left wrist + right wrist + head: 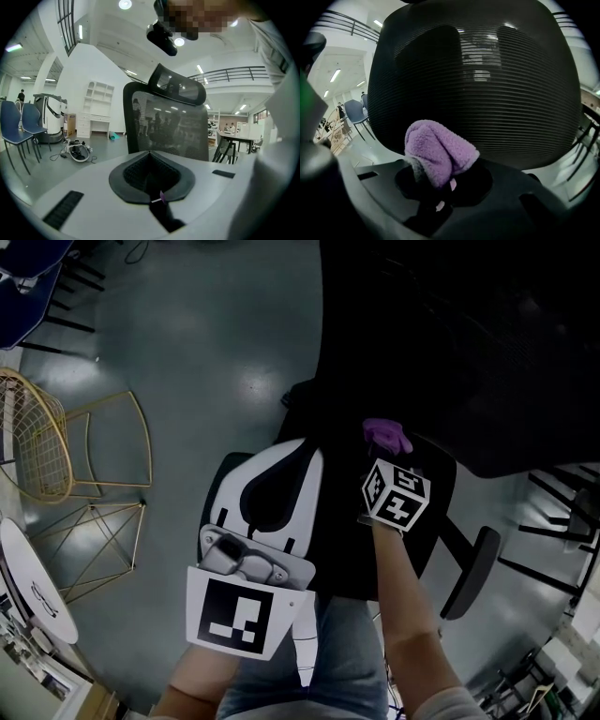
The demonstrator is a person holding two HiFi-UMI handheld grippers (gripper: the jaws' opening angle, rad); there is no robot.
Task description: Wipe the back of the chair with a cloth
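— How are the fingers of the right gripper (436, 187) set?

— They are closed on the purple cloth (438, 152). The cloth is bunched into a fleecy wad, pinched at its lower end, and most of it stands out past the fingertips.

— Where is the cloth held relative to the chair?

— It is held up before the black mesh chair back (478, 84), low on it and near its lower edge. Whether the mesh is actually touched cannot be told from the right gripper view. In the head view the cloth (386, 435) is seen at the near edge of the chair back (450, 352), just ahead of the right gripper (386, 451) and its marker cube.

— And the left gripper (150, 154)?

— Its white fingers are brought together, so that only the dark padded hollow between them is left open. Nothing is gripped; only a tiny purple fleck is seen at the seam. The chair back (166, 126) is faced from well apart and is not touched.

— Where is that gripper seen from above?

— The left gripper (309, 460) is held beside the right one, over the grey floor (216, 352), near the seat's left edge.
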